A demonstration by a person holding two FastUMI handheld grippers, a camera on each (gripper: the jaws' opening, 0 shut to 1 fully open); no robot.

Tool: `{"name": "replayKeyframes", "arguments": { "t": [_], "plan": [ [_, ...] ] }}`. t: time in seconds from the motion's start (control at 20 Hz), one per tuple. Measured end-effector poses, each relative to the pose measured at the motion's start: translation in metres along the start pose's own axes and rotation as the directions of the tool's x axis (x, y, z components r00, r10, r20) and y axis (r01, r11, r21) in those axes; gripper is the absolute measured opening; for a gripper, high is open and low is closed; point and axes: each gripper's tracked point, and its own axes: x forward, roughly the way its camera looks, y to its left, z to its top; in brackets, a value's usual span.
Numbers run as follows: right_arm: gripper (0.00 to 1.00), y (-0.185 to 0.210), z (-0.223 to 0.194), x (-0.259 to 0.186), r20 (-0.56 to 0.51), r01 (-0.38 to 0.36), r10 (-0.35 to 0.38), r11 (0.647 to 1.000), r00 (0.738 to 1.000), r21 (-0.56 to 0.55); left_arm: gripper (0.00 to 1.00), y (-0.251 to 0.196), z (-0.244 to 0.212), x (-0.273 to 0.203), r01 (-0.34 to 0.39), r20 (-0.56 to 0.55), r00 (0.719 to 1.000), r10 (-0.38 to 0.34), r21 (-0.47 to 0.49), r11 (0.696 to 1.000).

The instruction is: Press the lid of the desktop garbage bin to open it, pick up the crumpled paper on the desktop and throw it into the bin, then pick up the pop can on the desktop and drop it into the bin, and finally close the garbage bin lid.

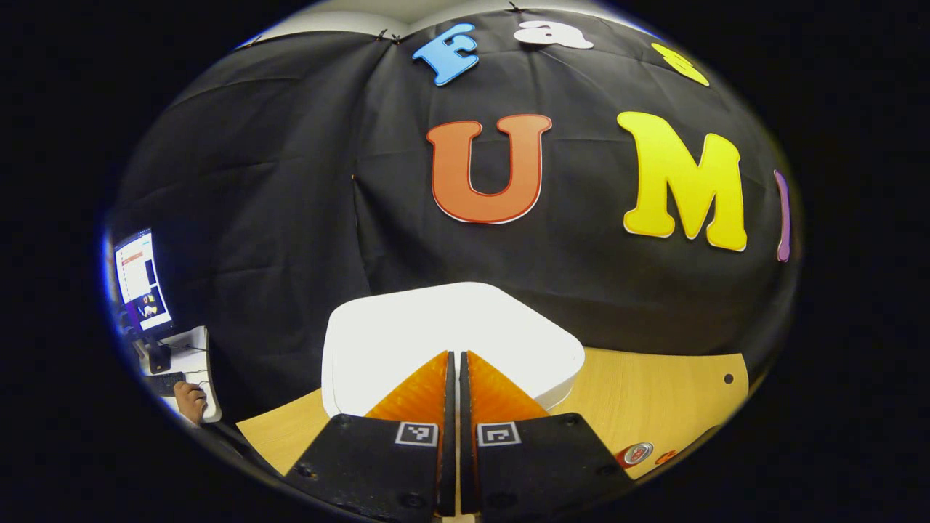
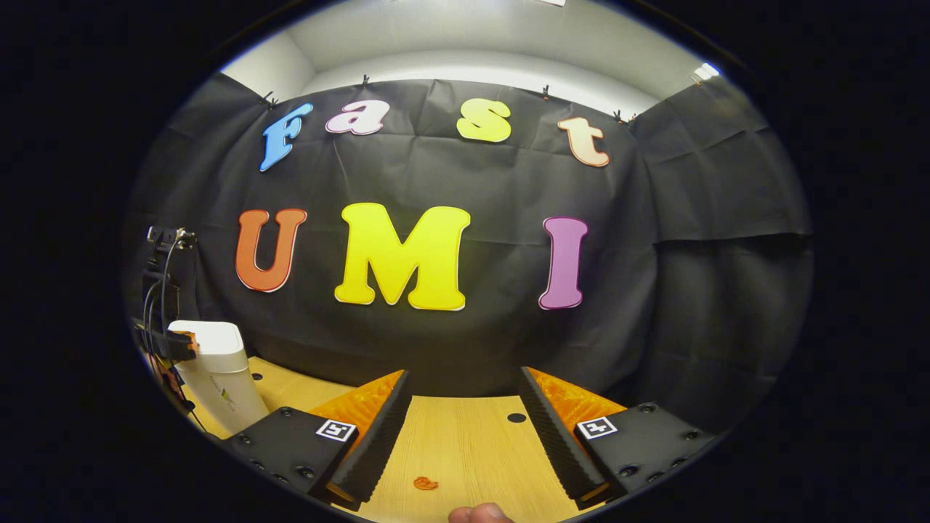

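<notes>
The white desktop bin's lid (image 1: 450,330) lies straight ahead in the left gripper view, with my left gripper (image 1: 456,357) shut over its near edge and nothing between the fingers. The right gripper view has the bin (image 2: 218,378) standing at the far left of the wooden table (image 2: 465,443), lid down, and the left gripper (image 2: 180,343) resting at its top edge. My right gripper (image 2: 463,378) hangs open over bare table, holding nothing. The pop can's top (image 1: 638,453) peeks in at the lower right of the left gripper view, beside the bin.
A small orange scrap (image 2: 425,483) lies on the table between the right gripper's fingers. A fingertip (image 2: 476,514) shows at the bottom edge. Past the table's left end stand a monitor (image 1: 142,280) and a side desk with a person's hand (image 1: 190,399).
</notes>
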Motion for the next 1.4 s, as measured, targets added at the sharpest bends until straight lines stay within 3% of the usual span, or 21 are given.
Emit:
{"name": "replayKeyframes", "arguments": {
  "t": [0.15, 0.25, 0.4, 0.5, 0.6, 0.65, 0.8, 0.95, 1.15, 1.4],
  "plan": [
    [0.94, 0.004, 0.002, -0.001, -0.002, -0.029, 0.029, 0.999, 1.0, -0.015, 0.05, 0.004, 0.016, -0.006, -0.022, 0.052, 0.998, 0.02, 0.023, 1.0],
    [0.94, 0.0, 0.011, -0.003, 0.022, -0.023, 0.023, 0.999, 0.999, -0.026, 0.06, -0.004, 0.031, -0.016, 0.018, 0.072, 0.997, -0.017, -0.009, 1.0],
    [0.94, 0.0, 0.014, -0.005, 0.033, -0.018, 0.018, 1.0, 0.999, -0.014, 0.05, -0.015, 0.077, -0.032, 0.082, 0.192, 0.978, -0.075, -0.028, 0.996],
    [0.94, 0.002, 0.017, -0.005, 0.039, -0.019, 0.019, 1.0, 0.999, -0.005, 0.06, -0.022, 0.08, -0.037, 0.116, 0.174, 0.979, -0.107, -0.039, 0.992],
    [0.94, 0.004, 0.022, -0.008, 0.059, -0.025, 0.026, 1.0, 0.998, -0.011, 0.2, -0.024, 0.083, -0.04, 0.14, 0.178, 0.975, -0.134, -0.021, 0.99],
    [0.94, 0.006, 0.025, -0.008, 0.067, -0.031, 0.031, 0.999, 0.997, -0.01, 0.33, -0.025, 0.086, -0.043, 0.157, 0.184, 0.971, -0.152, -0.013, 0.988],
    [0.93, 0.006, 0.026, -0.009, 0.077, -0.032, 0.032, 0.999, 0.997, 0.003, 0.49, -0.032, 0.093, -0.055, 0.194, 0.208, 0.959, -0.19, 0.002, 0.981],
    [0.94, 0.003, 0.021, -0.009, 0.068, -0.028, 0.026, 0.999, 0.997, 0.019, 0.79, -0.041, 0.1, -0.067, 0.223, 0.249, 0.943, -0.221, 0.019, 0.975],
    [0.94, -0.001, 0.012, -0.008, 0.06, -0.016, 0.015, 1.0, 0.998, 0.016, 0.91, -0.052, 0.096, -0.084, 0.27, 0.261, 0.926, -0.272, 0.043, 0.962],
    [0.94, 0.002, -0.011, -0.007, 0.024, -0.039, 0.039, 0.999, 0.999, 0.021, 0.95, -0.064, 0.08, -0.107, 0.346, 0.26, 0.899, -0.353, 0.073, 0.935]
  ]
}}
